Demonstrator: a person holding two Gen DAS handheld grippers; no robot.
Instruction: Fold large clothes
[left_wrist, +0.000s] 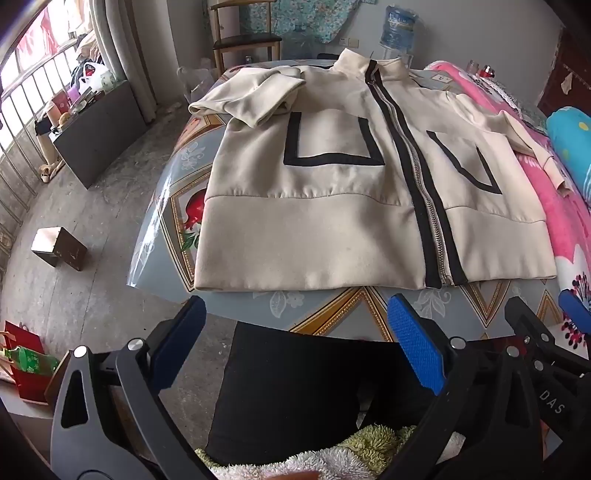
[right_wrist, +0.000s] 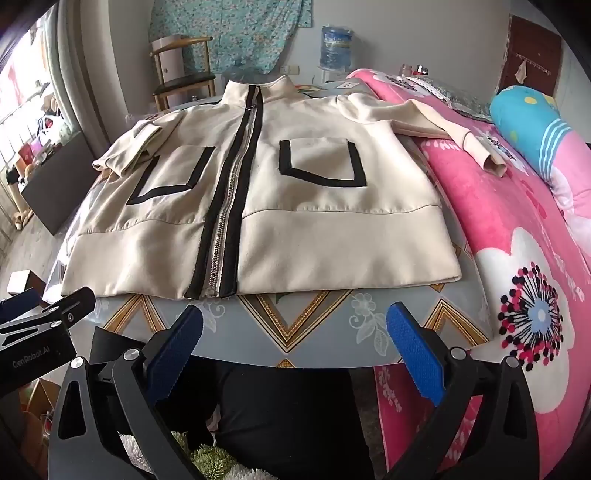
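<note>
My left gripper (left_wrist: 295, 343) and right gripper (right_wrist: 295, 349) side by side, both tilted downward, jaws spread wide, nothing between them

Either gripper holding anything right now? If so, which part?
Nothing held. The left gripper and the right gripper are both open, with nothing between the pads, short of the jacket lying flat on the table.
</note>
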